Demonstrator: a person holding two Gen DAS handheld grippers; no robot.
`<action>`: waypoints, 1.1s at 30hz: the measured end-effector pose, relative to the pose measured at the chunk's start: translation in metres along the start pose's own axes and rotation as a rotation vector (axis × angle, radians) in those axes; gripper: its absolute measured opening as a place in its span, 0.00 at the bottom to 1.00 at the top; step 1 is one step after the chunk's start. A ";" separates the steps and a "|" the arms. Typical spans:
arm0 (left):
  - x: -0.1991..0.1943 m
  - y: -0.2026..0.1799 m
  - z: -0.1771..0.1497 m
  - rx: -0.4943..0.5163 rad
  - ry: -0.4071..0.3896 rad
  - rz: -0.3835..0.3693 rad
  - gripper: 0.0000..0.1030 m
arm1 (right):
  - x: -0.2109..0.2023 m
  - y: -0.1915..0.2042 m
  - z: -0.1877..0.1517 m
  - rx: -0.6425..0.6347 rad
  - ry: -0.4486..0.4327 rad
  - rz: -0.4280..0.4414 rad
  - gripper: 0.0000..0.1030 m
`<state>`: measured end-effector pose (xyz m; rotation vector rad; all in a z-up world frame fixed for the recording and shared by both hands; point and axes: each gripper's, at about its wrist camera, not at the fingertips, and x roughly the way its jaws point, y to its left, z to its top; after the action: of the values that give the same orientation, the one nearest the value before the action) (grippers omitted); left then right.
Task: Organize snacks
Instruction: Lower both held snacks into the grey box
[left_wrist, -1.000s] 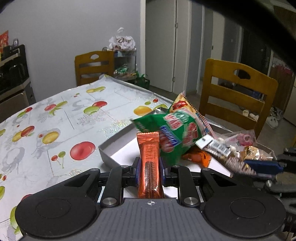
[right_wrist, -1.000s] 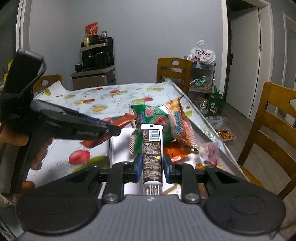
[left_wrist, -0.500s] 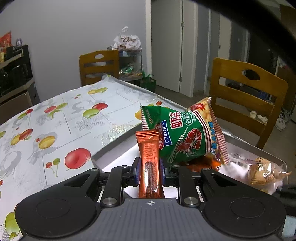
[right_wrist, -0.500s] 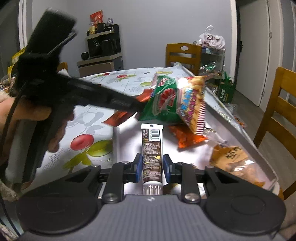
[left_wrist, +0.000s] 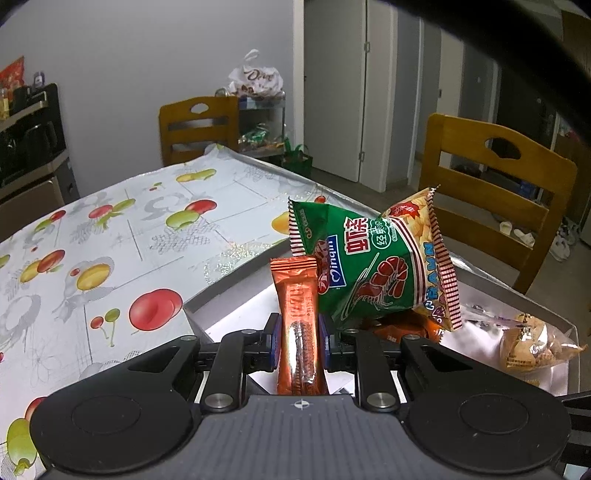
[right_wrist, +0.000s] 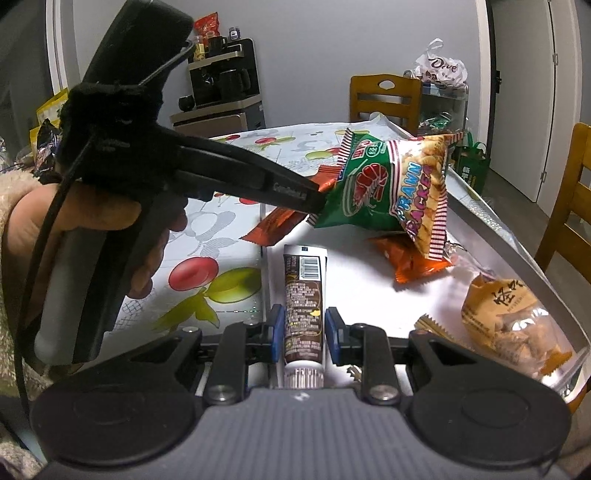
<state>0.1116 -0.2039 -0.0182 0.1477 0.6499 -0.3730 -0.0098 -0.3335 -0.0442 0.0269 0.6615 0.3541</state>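
left gripper (left_wrist: 299, 338) clamps orange wafer bar (left_wrist: 298, 314), right gripper (right_wrist: 304, 330) clamps brown tube (right_wrist: 303, 310), cap half hidden

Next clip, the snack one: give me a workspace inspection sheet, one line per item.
Surface: table under a fruit-print cloth, with a grey tray on it.
Job's things: prawn cracker bag, orange packet beneath it and yellow pack, all in the tray.
Clutter: nothing seen on the cloth.
Grippers: left gripper shut on orange snack bar; right gripper shut on brown tube.
Cables: black cord along the left handle.
Surroundings: wooden chairs, doors, counter with appliances.
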 end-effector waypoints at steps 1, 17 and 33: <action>0.000 0.000 0.000 0.000 0.001 0.001 0.22 | 0.000 0.000 0.000 -0.002 0.002 0.005 0.23; 0.006 0.020 0.000 -0.112 0.009 0.069 0.22 | 0.019 0.001 0.030 -0.014 -0.016 -0.013 0.23; 0.026 0.030 0.006 -0.147 0.038 0.045 0.22 | 0.058 0.000 0.050 -0.014 0.047 -0.057 0.23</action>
<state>0.1456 -0.1855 -0.0291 0.0297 0.7075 -0.2784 0.0628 -0.3098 -0.0387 -0.0136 0.7053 0.3052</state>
